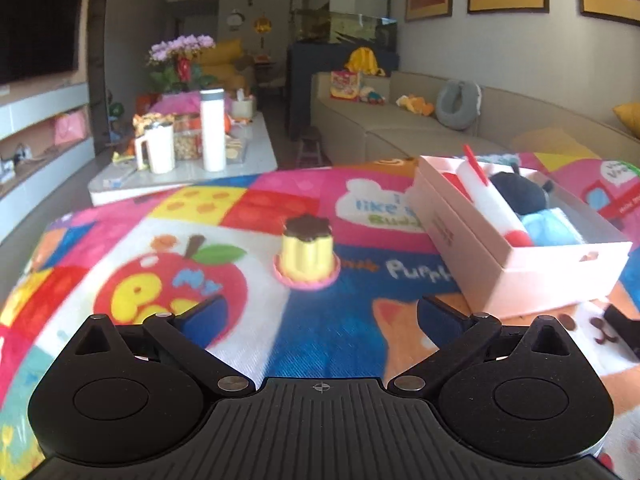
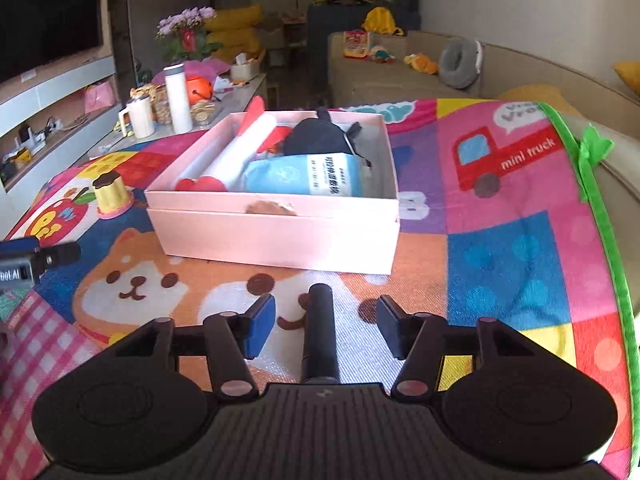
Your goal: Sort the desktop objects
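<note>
Two hand-held grippers are seen, each from its own wrist camera, over a surface (image 2: 500, 248) covered by a bright cartoon-print cloth. The right hand-held gripper (image 2: 326, 322) has its jaws apart, about half wide, and a black cylinder (image 2: 320, 332) lies between them, pointing away along the fingers; neither blue pad (image 2: 262, 326) is seen to press on it, so it is judged free rather than gripped. The left hand-held gripper (image 1: 320, 314) has its jaws wide and empty.

Just beyond the right hand-held gripper, a pink box (image 2: 276, 236) stands on the surface, its near wall facing the camera. Inside it are a white tube with red ends (image 2: 240, 152), a dark soft item (image 2: 316, 136) and a pale blue packet (image 2: 304, 174). To the left of the box, near but apart from it, a small yellow pudding-shaped toy (image 1: 307, 254) with a dark top stands upright on a pink base, straight ahead of the left hand-held gripper and not yet between its fingers.

The step in hand is judged to be either taking the cylinder or having just set it down; which one cannot be told. If it is to be boxed, the pads should be closed squarely on its sides, and it should be lifted clear of the near wall before release. The toy is best approached level, with the fingers passed either side of its body above the base.
</note>
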{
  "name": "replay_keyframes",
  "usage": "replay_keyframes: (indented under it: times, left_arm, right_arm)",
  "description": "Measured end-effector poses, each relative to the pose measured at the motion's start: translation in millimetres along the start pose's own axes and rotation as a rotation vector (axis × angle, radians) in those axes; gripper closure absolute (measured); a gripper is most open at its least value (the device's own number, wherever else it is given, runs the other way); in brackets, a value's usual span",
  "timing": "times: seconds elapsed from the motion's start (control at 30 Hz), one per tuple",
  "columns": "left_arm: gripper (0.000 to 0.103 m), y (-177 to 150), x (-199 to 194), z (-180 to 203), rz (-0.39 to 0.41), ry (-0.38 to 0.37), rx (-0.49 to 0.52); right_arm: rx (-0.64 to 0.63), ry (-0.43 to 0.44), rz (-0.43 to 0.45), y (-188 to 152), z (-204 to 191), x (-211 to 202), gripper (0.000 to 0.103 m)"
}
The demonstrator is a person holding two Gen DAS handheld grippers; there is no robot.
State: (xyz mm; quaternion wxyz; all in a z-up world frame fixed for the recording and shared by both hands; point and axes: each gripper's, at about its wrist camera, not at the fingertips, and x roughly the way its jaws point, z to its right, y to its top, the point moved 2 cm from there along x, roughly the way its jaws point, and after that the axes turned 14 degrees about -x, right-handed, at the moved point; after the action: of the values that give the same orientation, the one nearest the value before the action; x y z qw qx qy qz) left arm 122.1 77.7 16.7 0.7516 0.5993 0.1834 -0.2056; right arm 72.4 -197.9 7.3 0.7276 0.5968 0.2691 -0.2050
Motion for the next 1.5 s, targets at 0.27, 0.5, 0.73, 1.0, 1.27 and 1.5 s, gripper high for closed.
replay_keyframes:
  times: [0.27, 0.5, 0.73, 1.0, 1.27, 1.5]
  left_arm:
    - [0.023, 22.3, 75.4, 12.7, -0.078, 0.111, 0.060]
    - [0.043, 11.2, 62.5, 28.0, -0.096, 0.087, 0.134]
    - [0.043, -37.0, -27.2, 55.2, -0.147, -0.124, 0.122]
    - [0.028, -93.3, -71.3, 102.3, -0.190, -0.276, 0.164]
    - [0.002, -98.9, -67.2, 91.8, -0.218, -0.288, 0.131]
    - [0.002, -97.5, -67.9, 85.8, -0.216, -0.311, 0.085]
  right_arm:
    - [0.148, 0.006, 0.086, -20.3, 17.5, -3.0, 0.025]
    - [0.185, 0.030, 0.086, -22.5, 22.3, -0.5, 0.021]
    - [0.185, 0.027, 0.090, -22.7, 21.9, -1.3, 0.021]
    - [0.118, -0.031, 0.015, -24.9, 13.5, -1.6, 0.047]
    - [0.017, -0.092, -0.041, -26.1, 18.8, -1.0, 0.080]
    - [-0.139, 0.136, -0.089, -38.5, -6.8, -41.8, 0.081]
